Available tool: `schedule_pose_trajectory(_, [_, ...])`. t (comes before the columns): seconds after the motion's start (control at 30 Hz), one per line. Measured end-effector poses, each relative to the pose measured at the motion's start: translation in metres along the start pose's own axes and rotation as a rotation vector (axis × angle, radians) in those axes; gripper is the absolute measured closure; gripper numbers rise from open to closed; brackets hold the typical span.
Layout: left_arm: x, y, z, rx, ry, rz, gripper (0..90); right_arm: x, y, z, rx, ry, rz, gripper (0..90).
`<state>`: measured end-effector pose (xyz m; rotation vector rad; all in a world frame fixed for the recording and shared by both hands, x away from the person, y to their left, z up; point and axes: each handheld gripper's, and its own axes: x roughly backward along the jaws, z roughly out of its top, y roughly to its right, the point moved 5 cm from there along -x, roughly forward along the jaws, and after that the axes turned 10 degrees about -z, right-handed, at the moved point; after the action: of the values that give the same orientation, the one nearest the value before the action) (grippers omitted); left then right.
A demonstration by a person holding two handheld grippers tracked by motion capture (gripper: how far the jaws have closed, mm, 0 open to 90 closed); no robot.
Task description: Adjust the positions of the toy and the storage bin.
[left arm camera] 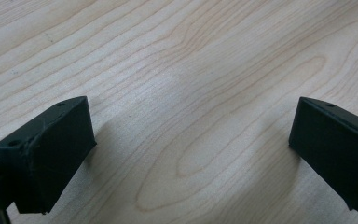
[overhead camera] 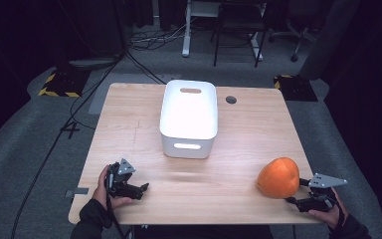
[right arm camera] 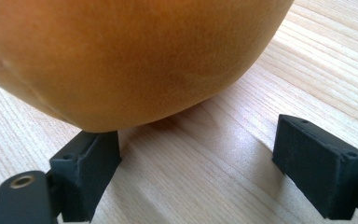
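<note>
Both grippers are sitting low at the near edge of the table, jaws spread wide with nothing between them. Right gripper is lying at the near right corner in the person's right hand, pointing left at the pumpkin; in the right gripper view its jaws are standing well apart over bare wood, and the pumpkin is bulging over the left jaw, touching it or just above it, I cannot tell which. Left gripper is resting near the left corner in the left hand, pointing right; in the left gripper view its jaws are gaping over light wood grain.

Going down by size: the table is taking up the middle of the high view, pale wood with a small dark round hole near its far edge. A white bin is standing upright at the middle of the far half, with slot handles in its near and far walls. The pumpkin, orange and round, is sitting on the near right part of the table, well apart from the bin and just beside the right gripper. Grey plates are topping both grippers.
</note>
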<state>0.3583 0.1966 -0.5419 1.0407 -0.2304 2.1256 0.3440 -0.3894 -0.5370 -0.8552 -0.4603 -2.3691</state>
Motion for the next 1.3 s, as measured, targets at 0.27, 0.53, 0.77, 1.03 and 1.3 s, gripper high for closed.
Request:
schedule_pose_trajectory(0.27, [0.0, 0.0, 0.0, 0.001, 0.002, 0.002, 0.4, 0.002, -0.002, 0.0, 0.002, -0.003, 0.02, 16.5])
schedule_pose_trajectory(0.53, [0.001, -0.001, 0.0, -0.003, 0.002, 0.01, 0.6, 0.014, 0.001, 0.003, 0.02, 0.018, 0.054, 18.9])
schedule_pose_trajectory(0.77, [0.001, -0.001, 0.0, -0.003, 0.002, 0.01, 0.6, 0.025, 0.003, 0.013, 0.037, 0.056, 0.04, 18.9])
schedule_pose_trajectory(1.03, [0.0, 0.0, 0.0, 0.0, 0.002, 0.011, 0.6, 0.046, 0.007, 0.035, 0.058, 0.126, 0.025, 18.5])
schedule_pose_trajectory(1.3, [0.001, -0.001, 0.0, -0.002, 0.001, 0.012, 0.6, 0.055, 0.0, 0.073, 0.127, 0.175, 0.026, 18.5])
